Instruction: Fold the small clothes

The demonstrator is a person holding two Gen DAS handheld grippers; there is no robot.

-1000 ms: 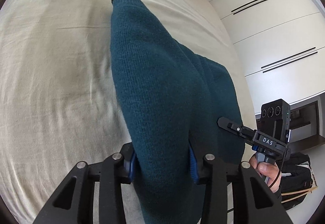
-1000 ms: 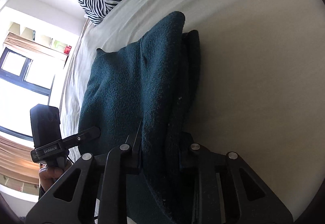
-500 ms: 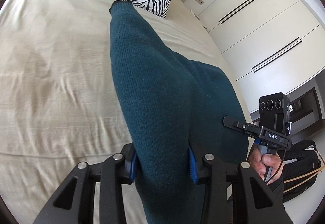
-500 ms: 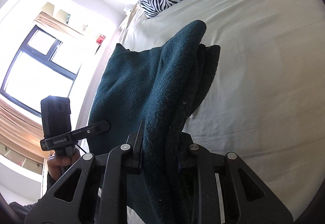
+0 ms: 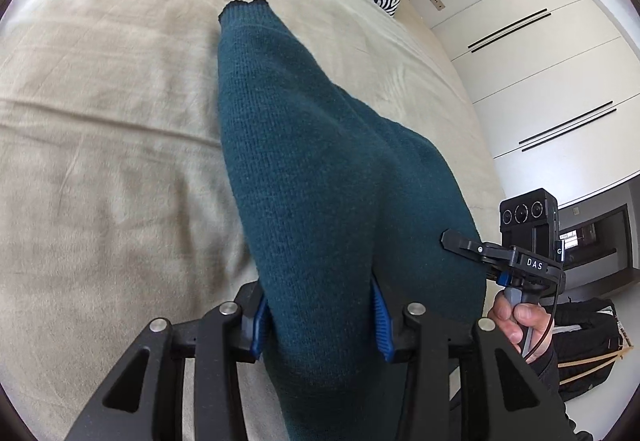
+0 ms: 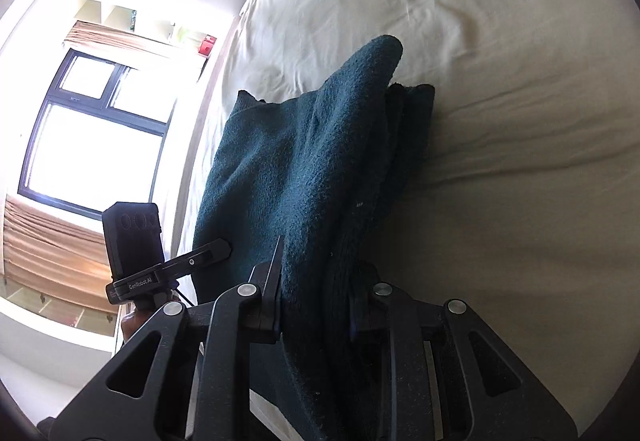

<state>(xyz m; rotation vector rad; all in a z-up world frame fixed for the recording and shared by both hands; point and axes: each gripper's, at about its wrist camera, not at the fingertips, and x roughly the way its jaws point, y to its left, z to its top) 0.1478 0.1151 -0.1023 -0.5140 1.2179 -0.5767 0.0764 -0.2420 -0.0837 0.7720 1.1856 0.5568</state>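
The teal sweater is held lifted over the bed, its far end draped onto the sheet. The left claw is clamped on 1 near edge, the right claw on the other, where several layers are bunched. For a clean fold, both edges should be carried forward level and at equal height, the knit kept lightly taut, and laid down square on the far part before either grip is loosened. The bunched layers could slip unevenly.
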